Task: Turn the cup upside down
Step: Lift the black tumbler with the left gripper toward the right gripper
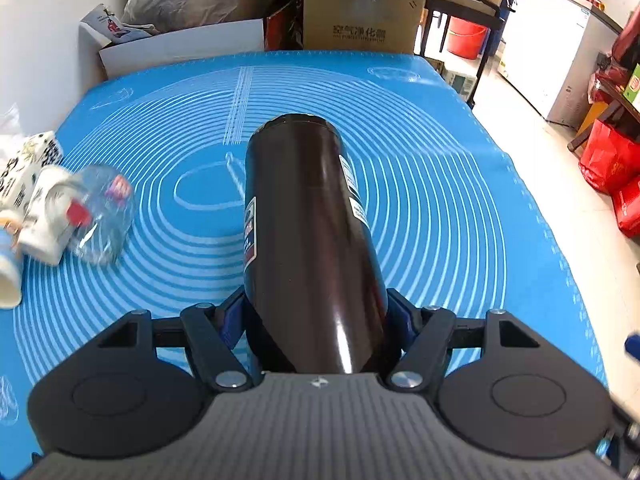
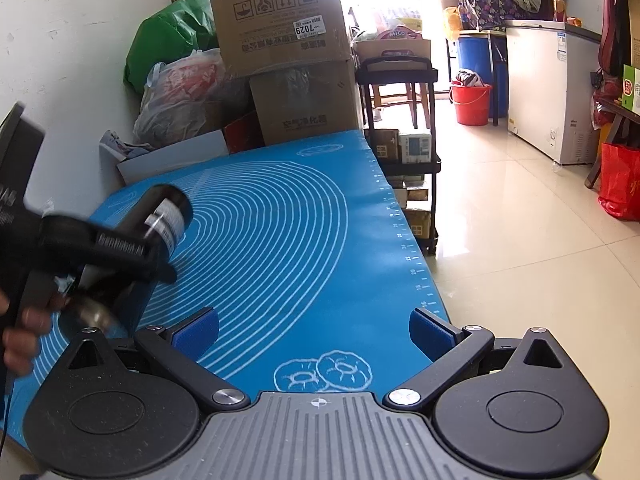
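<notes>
Your left gripper is clamped on the dark cup, tilted above the blue mat; right gripper wide open, holding nothing.

Left gripper clamped, right gripper agape

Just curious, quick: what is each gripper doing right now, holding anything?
Left gripper: closed on the dark cup, held above the mat.
Right gripper: open, holding nothing.
</notes>
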